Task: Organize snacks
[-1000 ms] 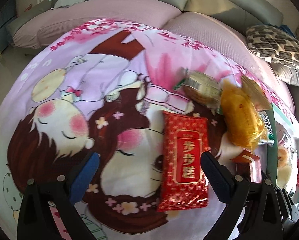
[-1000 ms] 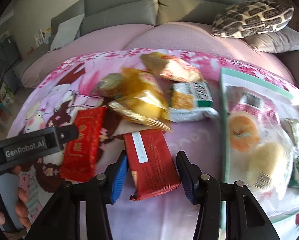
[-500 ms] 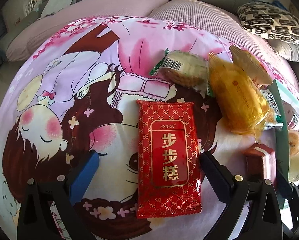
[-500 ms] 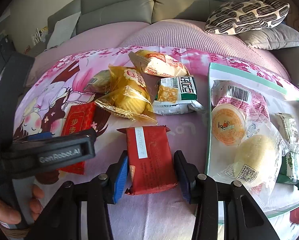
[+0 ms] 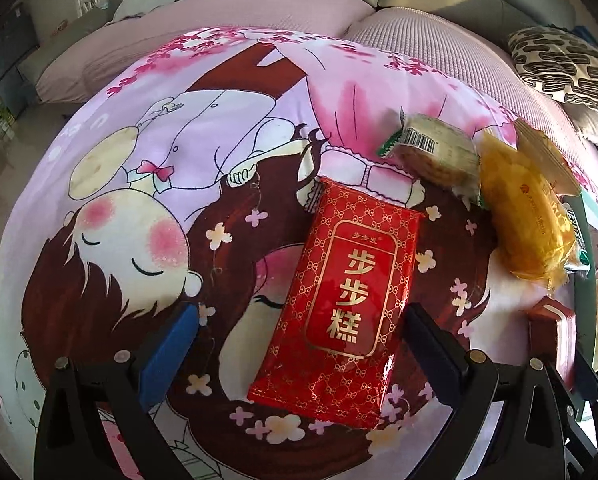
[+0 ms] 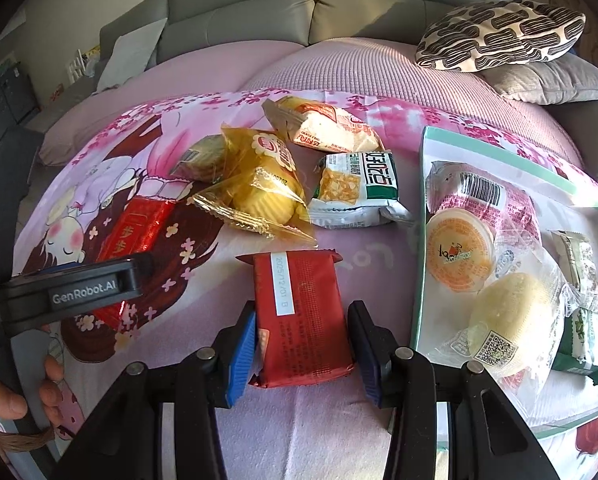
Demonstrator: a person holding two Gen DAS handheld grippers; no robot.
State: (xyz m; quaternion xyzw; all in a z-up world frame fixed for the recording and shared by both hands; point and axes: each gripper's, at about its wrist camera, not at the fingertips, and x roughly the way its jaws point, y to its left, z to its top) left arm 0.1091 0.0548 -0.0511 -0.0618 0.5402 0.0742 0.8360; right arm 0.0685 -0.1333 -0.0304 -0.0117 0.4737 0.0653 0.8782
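Observation:
A long red packet with gold characters [image 5: 339,300] lies on the cartoon-print cloth. My left gripper [image 5: 299,348] is open, and the packet lies between its wide-set fingers, nearer the right one, without touching the pads. In the right wrist view a shorter dark red packet [image 6: 303,312] rests on the cloth, and my right gripper [image 6: 303,348] is shut on it, both blue pads against its long sides. A teal-rimmed tray [image 6: 419,240] stands to its right with an orange jelly cup [image 6: 459,256], a pale bun in clear wrap [image 6: 511,320] and other packets in it.
Behind the dark red packet lie a yellow cake packet [image 6: 259,196], a green-and-white cracker packet [image 6: 359,188], an orange-and-white packet [image 6: 323,128] and a round biscuit packet [image 5: 435,156]. A person's hand [image 6: 19,396] holds the left tool. Sofa cushions and a patterned pillow [image 6: 499,32] lie beyond.
My left gripper has come in over the long red packet, which now looks larger and tilted between its fingers. The right gripper's fingers have narrowed onto the dark red packet.

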